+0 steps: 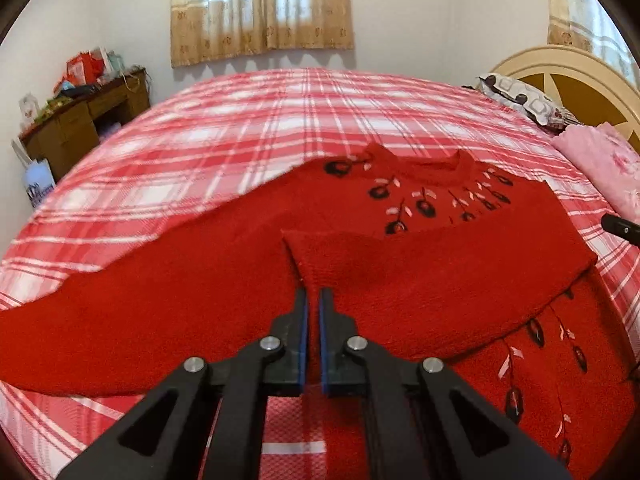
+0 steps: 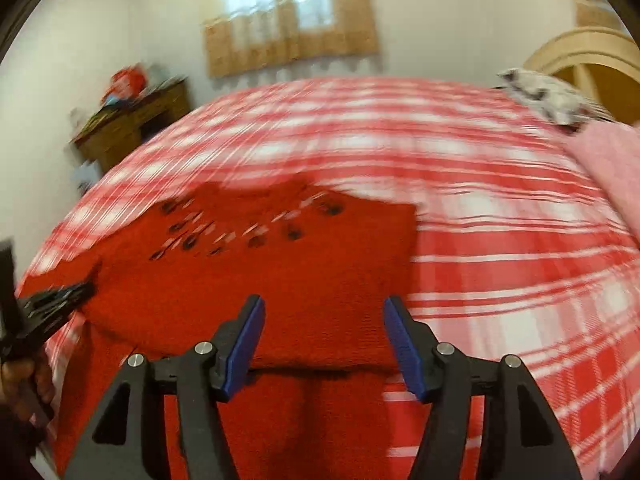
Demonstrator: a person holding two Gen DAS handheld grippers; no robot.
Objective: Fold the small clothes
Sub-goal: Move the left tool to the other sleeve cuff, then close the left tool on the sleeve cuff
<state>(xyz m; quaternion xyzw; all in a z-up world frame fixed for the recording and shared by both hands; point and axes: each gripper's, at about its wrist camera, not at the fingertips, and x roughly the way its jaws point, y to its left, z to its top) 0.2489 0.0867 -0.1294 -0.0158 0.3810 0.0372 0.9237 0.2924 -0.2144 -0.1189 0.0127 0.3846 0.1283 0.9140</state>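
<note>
Red sweater (image 1: pixel 400 280) spread on the checked bed cover (image 1: pixel 240 128), neckline (image 1: pixel 424 168) toward the far side, so that the bed serves as a flat folding surface. One part of the knit already lies doubled over the body, its folded edge (image 1: pixel 332 236) crossing the chest below the dark flower embroidery (image 1: pixel 424 204).

Left tongs (image 1: pixel 314 294): blades drawn together at the near corner of that doubled layer; a thin strip of knit appears pinched between them, though the contact itself is hard to make out. A grip here would let the corner be carried across for the next fold.

Right tongs (image 2: pixel 324 308): blades standing apart above the sweater's right-hand edge (image 2: pixel 404 280), nothing between them, probably poised either to release or to take a new hold.

Pink blanket (image 1: pixel 600 168) and patterned pillow (image 1: pixel 520 96) lie clear of the garment by the headboard (image 1: pixel 568 72).
</note>
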